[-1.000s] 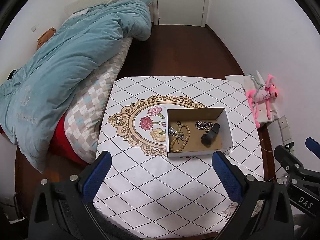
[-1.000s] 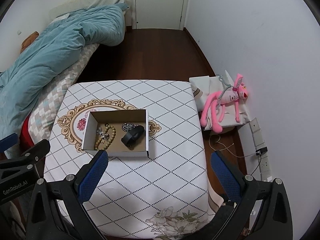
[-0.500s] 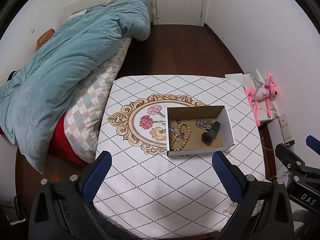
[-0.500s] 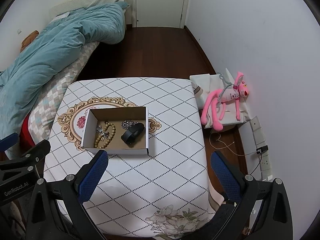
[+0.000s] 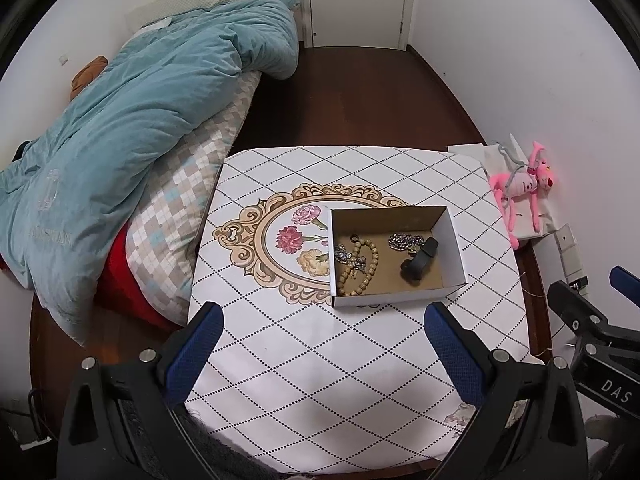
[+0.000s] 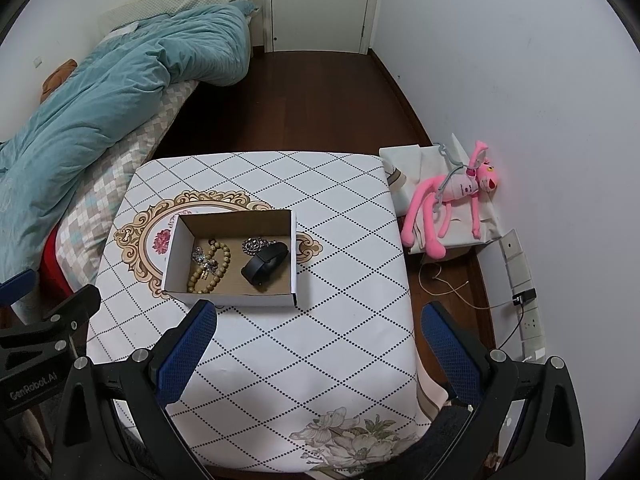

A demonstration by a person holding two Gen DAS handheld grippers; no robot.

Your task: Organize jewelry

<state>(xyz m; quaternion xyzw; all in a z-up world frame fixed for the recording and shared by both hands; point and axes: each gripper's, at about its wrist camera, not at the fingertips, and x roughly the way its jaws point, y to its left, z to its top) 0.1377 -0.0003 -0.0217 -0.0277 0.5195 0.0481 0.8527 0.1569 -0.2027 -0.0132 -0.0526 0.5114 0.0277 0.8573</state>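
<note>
A white cardboard box (image 5: 454, 240) (image 6: 173, 256) stands open on the patterned table (image 5: 320, 360) (image 6: 340, 320). Inside lie a wooden bead bracelet (image 5: 366, 268) (image 6: 218, 266), a sparkly silver piece (image 5: 346, 256) (image 6: 202, 258), a silver chain (image 5: 402, 241) (image 6: 254, 245) and a black band (image 5: 418, 266) (image 6: 264, 264). My left gripper (image 5: 320, 322) is open and empty, high above the table's near half. My right gripper (image 6: 318, 320) is open and empty, high above the table to the right of the box.
A bed with a teal duvet (image 5: 120, 128) (image 6: 100, 100) stands left of the table. A pink plush toy (image 5: 520, 192) (image 6: 452, 200) lies on white bags by the right wall. Power sockets and cables (image 6: 520, 300) sit on the floor at the right.
Both views have pulled back and up slightly, so the box looks a little farther off. Nothing on the table has moved, and both grippers stay open.
</note>
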